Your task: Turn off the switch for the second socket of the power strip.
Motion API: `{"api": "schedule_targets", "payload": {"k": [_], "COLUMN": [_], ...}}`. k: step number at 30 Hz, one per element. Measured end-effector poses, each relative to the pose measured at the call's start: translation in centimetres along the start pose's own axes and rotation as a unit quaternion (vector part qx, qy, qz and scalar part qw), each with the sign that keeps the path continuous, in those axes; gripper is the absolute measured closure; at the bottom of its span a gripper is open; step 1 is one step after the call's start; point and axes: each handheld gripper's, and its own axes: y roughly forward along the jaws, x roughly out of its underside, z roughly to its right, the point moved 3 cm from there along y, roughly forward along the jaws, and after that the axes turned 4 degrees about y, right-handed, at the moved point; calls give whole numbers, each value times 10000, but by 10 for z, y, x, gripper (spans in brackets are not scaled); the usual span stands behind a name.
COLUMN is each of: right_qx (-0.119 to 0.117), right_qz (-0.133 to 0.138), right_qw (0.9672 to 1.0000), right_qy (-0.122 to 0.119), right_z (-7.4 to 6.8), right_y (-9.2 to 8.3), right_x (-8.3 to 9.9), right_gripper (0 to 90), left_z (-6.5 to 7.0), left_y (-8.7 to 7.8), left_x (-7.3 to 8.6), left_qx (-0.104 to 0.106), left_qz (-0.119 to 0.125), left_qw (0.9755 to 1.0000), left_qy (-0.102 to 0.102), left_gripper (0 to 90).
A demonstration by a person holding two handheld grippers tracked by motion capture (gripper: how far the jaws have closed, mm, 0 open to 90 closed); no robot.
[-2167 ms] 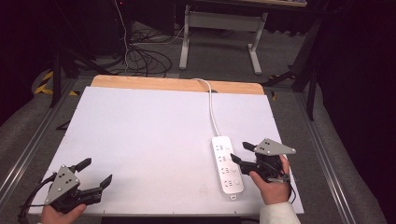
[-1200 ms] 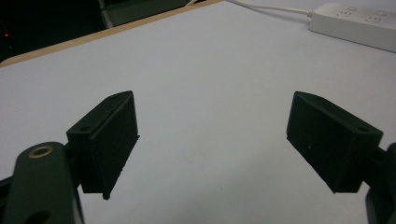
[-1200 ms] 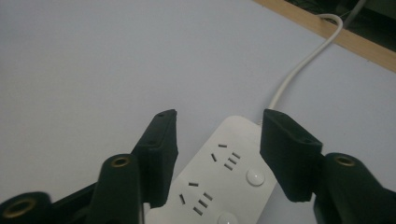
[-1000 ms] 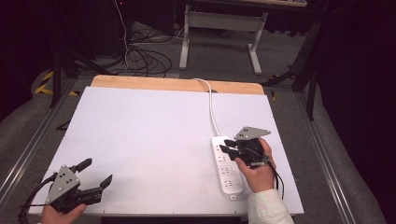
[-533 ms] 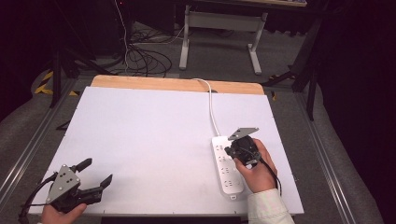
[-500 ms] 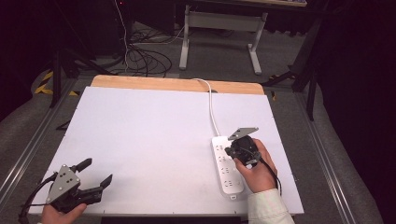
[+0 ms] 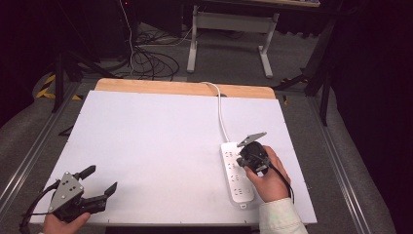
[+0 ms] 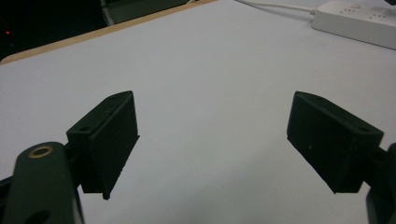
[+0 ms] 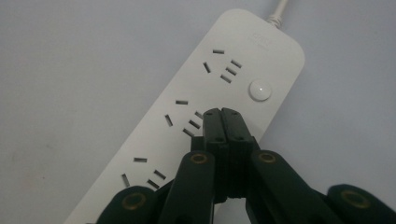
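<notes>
A long, smooth white plastic power strip [image 7: 236, 173] with a round button [image 9: 260, 90] lay on the flat white table [image 7: 146, 146]. The right gripper [image 9: 222, 116] had its black jaws pressed together, tips over the strip just below the button, holding nothing. The left gripper [image 8: 212, 140] sat wide open over bare table, the strip far beyond its tips.

Lab/workshop: white bench [image 7: 160, 146], floor cables [image 7: 146, 58], dark surrounds.

smooth white plastic power strip [image 9: 196, 112], matt table [image 7: 146, 146]

No legible text, faint embossed mark on power strip [image 9: 219, 93] beyond closed right gripper [image 9: 222, 113], too small to read
</notes>
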Motion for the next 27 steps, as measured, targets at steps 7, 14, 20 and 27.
{"api": "schedule_targets", "payload": {"k": [7,14,20,27], "right_qx": [126,122,128,104], "right_qz": [-215,-198,-141,-111], "right_qw": [9997,9997,9998,9999], "right_qy": [35,8,4,-14], "right_z": [2,2,3,2], "right_y": [5,6,7,9], "right_x": [1,1,2,1], "right_gripper": [900,900,900,900], "left_z": [0,0,0,0], "left_y": [0,0,0,0], "left_x": [0,0,0,0], "left_qx": [3,13,-2,-7], "left_qz": [2,1,-3,1], "left_qw": [10000,10000,10000,10000], "left_qy": [-30,-39,-11,-17], "left_gripper": [169,169,169,169]}}
